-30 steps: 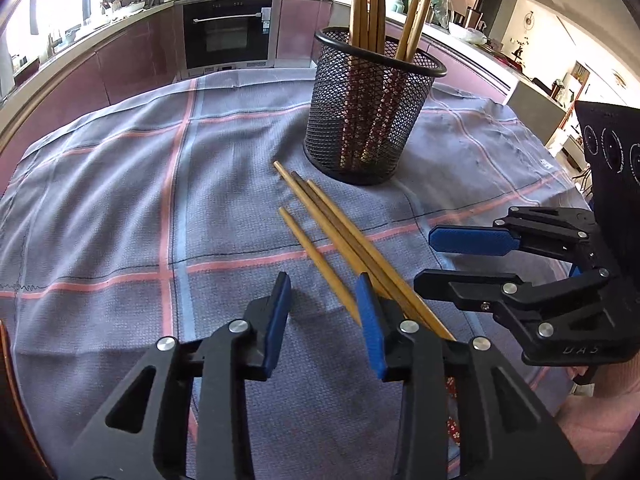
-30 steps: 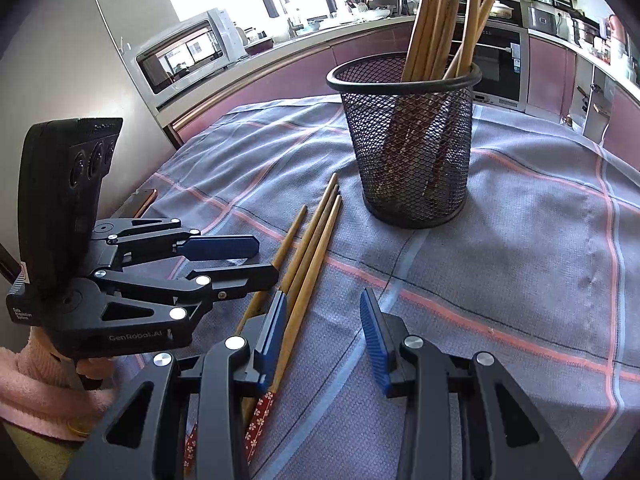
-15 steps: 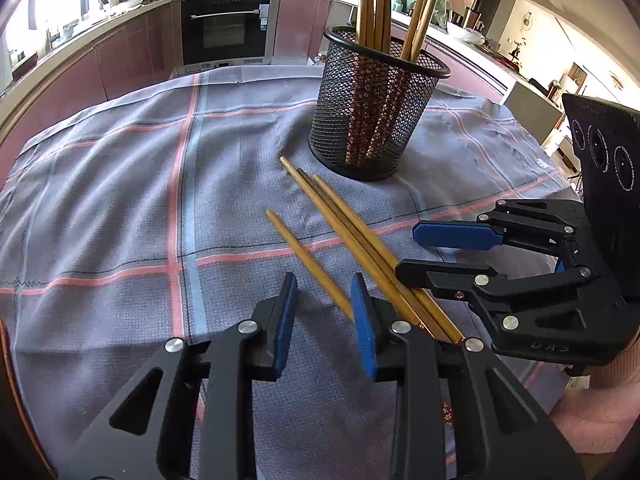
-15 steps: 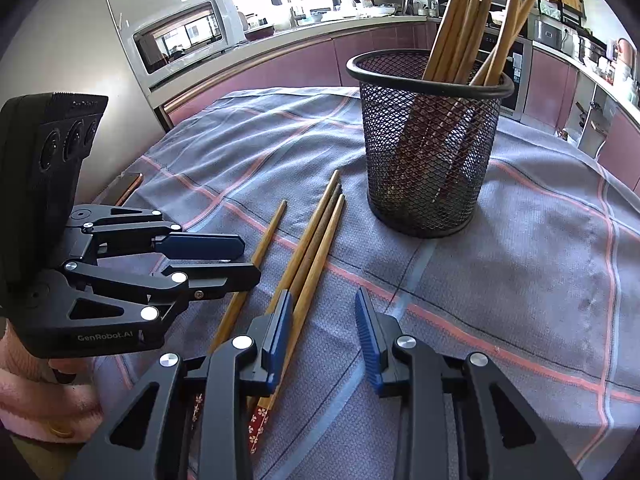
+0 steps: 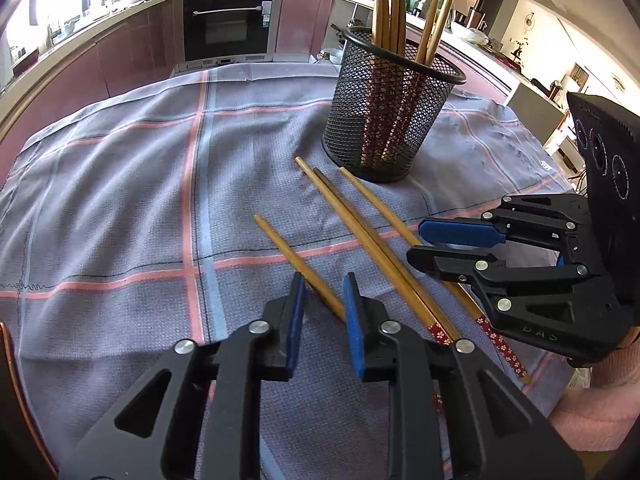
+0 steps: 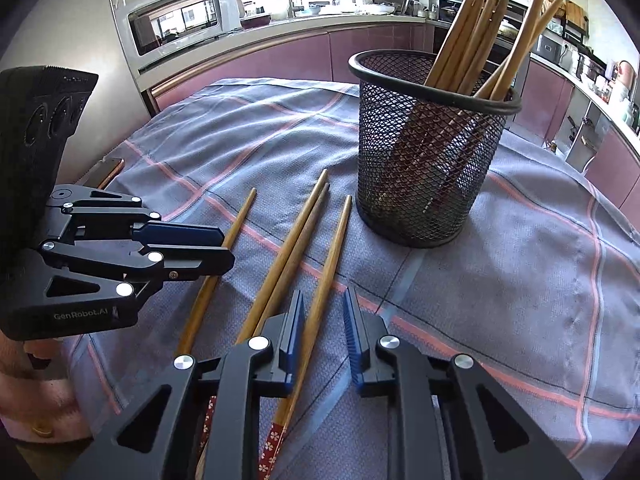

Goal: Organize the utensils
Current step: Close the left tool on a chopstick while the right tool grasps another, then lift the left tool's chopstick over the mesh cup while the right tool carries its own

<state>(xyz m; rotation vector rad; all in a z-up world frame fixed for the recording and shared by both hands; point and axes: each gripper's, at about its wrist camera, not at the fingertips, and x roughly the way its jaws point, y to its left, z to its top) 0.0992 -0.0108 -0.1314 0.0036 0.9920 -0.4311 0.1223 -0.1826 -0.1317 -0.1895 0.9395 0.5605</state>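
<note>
A black mesh cup holding several wooden chopsticks stands on the checked cloth. In front of it lie loose chopsticks: a single one apart, and three side by side. My left gripper straddles the single chopstick; its jaws are closing and the pads stand clear of the wood. My right gripper straddles the chopstick nearest the cup, also closing, with a gap still showing between the pads.
The grey-blue cloth covers a round table. A phone-like slab lies at the table's edge. Kitchen counters, an oven and a microwave stand behind. A pink sleeve shows behind the right gripper.
Both pairs of jaws have narrowed. The left gripper shifted so the single chopstick lies between its pads; the right one shifted so the chopstick nearest the cup lies between its pads.
</note>
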